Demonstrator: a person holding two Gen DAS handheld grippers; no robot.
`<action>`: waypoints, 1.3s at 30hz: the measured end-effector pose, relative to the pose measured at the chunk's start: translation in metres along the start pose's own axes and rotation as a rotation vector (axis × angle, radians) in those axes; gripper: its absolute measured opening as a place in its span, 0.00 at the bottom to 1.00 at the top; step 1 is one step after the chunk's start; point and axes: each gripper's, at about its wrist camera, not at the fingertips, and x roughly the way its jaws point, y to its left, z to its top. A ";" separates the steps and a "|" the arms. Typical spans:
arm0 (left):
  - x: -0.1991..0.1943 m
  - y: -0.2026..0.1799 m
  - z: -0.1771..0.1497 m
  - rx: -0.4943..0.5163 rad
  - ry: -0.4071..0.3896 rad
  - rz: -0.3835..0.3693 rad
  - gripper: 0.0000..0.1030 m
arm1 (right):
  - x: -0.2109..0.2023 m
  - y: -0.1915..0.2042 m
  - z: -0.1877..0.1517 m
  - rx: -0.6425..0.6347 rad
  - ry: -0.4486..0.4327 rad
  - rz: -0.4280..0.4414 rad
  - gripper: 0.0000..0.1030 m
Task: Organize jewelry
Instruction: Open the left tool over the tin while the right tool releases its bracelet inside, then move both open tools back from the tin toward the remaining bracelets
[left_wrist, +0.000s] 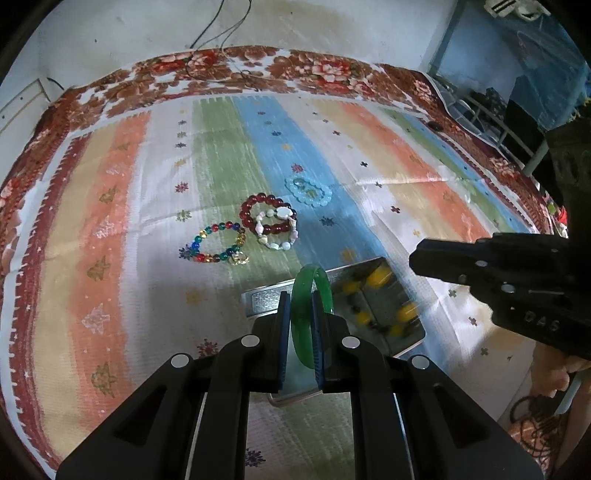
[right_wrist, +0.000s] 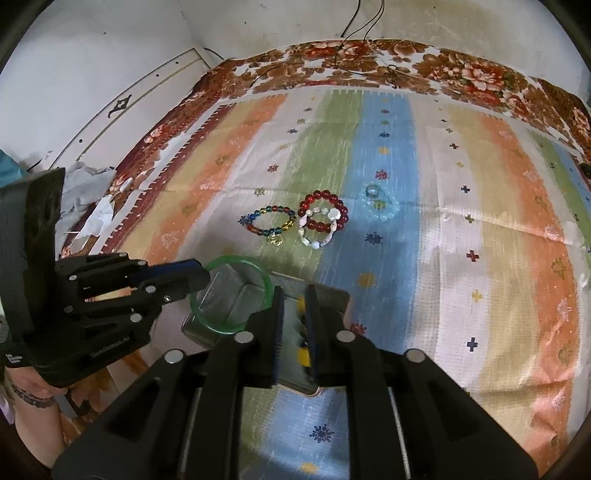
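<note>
My left gripper (left_wrist: 299, 295) is shut on a green bangle (left_wrist: 310, 273), held upright over the left compartment of a metal two-part box (left_wrist: 258, 299). The right wrist view shows that gripper (right_wrist: 205, 275) with the bangle (right_wrist: 225, 331) level over the box (right_wrist: 240, 295). A yellow bead bracelet (left_wrist: 380, 277), blurred, lies in the box's right compartment. My right gripper (right_wrist: 293, 290) points down over it with its jaws a little apart and no pad touching it; its tip (left_wrist: 413, 258) hangs above the box's right side.
On the striped mat lie a multicolour bead bracelet (left_wrist: 207, 258), a red bead bracelet (left_wrist: 258, 201) overlapped by a white stone bracelet (left_wrist: 282, 245), and a pale blue one (left_wrist: 310, 192). A floral blanket (left_wrist: 314, 70) borders the mat, with the wall and cables behind it.
</note>
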 end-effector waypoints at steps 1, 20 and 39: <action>0.002 0.001 0.000 -0.002 0.008 -0.002 0.11 | -0.002 0.001 0.001 -0.004 -0.008 0.006 0.22; 0.003 0.050 0.018 -0.126 -0.006 0.072 0.33 | 0.011 -0.020 0.007 0.058 0.015 -0.040 0.46; 0.006 0.051 0.030 -0.090 -0.040 0.156 0.54 | 0.011 -0.037 0.018 0.125 -0.022 -0.059 0.68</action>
